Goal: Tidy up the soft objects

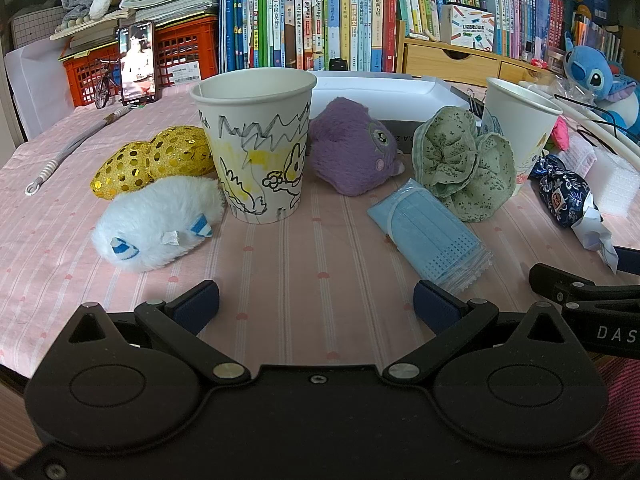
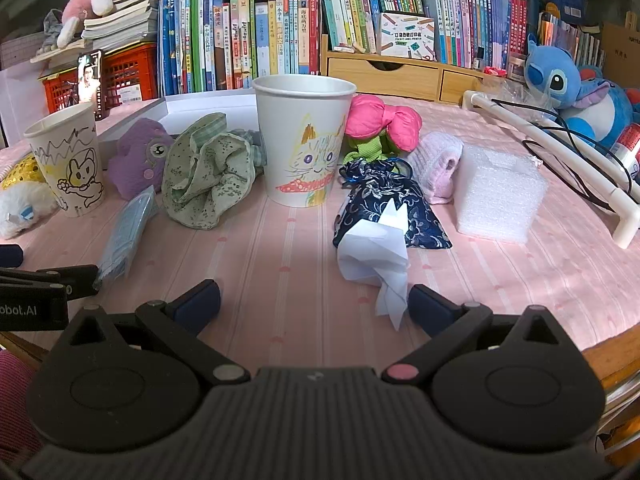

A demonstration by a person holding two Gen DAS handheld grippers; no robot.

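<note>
Two paper cups stand on the pink tablecloth: one with a rabbit drawing (image 1: pixel 256 144) (image 2: pixel 68 160) and one with a cat drawing (image 2: pixel 304 140) (image 1: pixel 520 128). Around them lie a white plush (image 1: pixel 156 224), a gold sequin item (image 1: pixel 152 164), a purple plush (image 1: pixel 352 148) (image 2: pixel 138 156), a green scrunchie (image 1: pixel 464 164) (image 2: pixel 208 172), a blue face mask pack (image 1: pixel 432 232) (image 2: pixel 124 236), a navy floral pouch (image 2: pixel 384 204) (image 1: pixel 564 196), crumpled white paper (image 2: pixel 376 256), a pink flower plush (image 2: pixel 380 120), a folded pink cloth (image 2: pixel 436 164) and a white foam block (image 2: pixel 500 196). My left gripper (image 1: pixel 316 304) and right gripper (image 2: pixel 314 304) are both open and hold nothing.
A white tray (image 1: pixel 380 88) (image 2: pixel 200 106) sits behind the cups. Bookshelves, a red crate (image 1: pixel 180 56), a phone on a stand (image 1: pixel 138 64), a wooden drawer box (image 2: pixel 400 70), a blue plush toy (image 2: pixel 568 92) and a white pipe with black cable (image 2: pixel 560 152) line the back and right.
</note>
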